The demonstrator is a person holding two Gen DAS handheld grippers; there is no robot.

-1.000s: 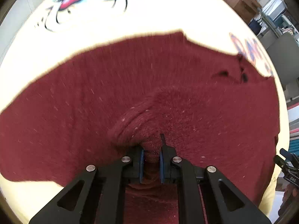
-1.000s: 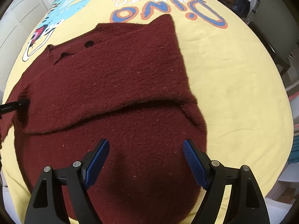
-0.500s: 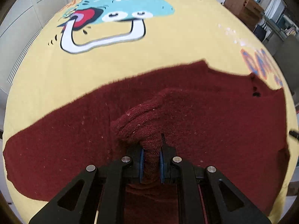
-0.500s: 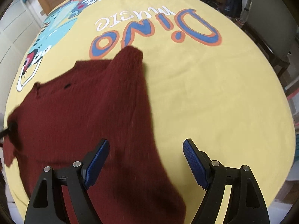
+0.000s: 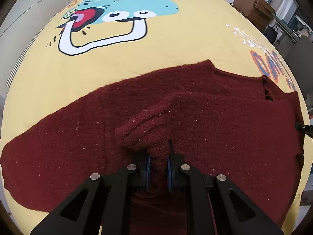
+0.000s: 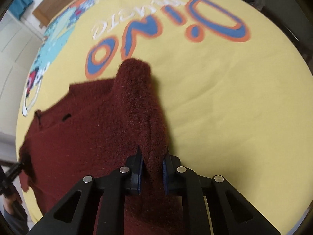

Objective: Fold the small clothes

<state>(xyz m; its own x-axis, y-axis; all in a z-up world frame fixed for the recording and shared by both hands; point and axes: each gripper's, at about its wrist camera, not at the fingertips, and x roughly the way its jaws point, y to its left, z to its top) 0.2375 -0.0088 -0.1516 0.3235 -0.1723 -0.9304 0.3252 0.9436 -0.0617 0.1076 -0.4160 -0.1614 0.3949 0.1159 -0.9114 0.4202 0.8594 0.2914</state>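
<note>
On a yellow cloth [image 5: 176,45] printed with a cartoon dinosaur [image 5: 125,13] and the word "Dino" [image 6: 166,31], a dark red knitted sweater [image 5: 225,121] lies spread out, reaching the cloth's near edge. Its sleeve [image 6: 140,105] rises in a ridge, pinched between the pads of the right claw [image 6: 152,171]. The left claw [image 5: 158,173] is pressed together on a bunched fold [image 5: 144,133] of the same sweater.

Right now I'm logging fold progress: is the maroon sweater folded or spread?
Mostly spread: the maroon sweater lies open on the yellow sheet, only pinched ridges raised in both tongs.
</note>
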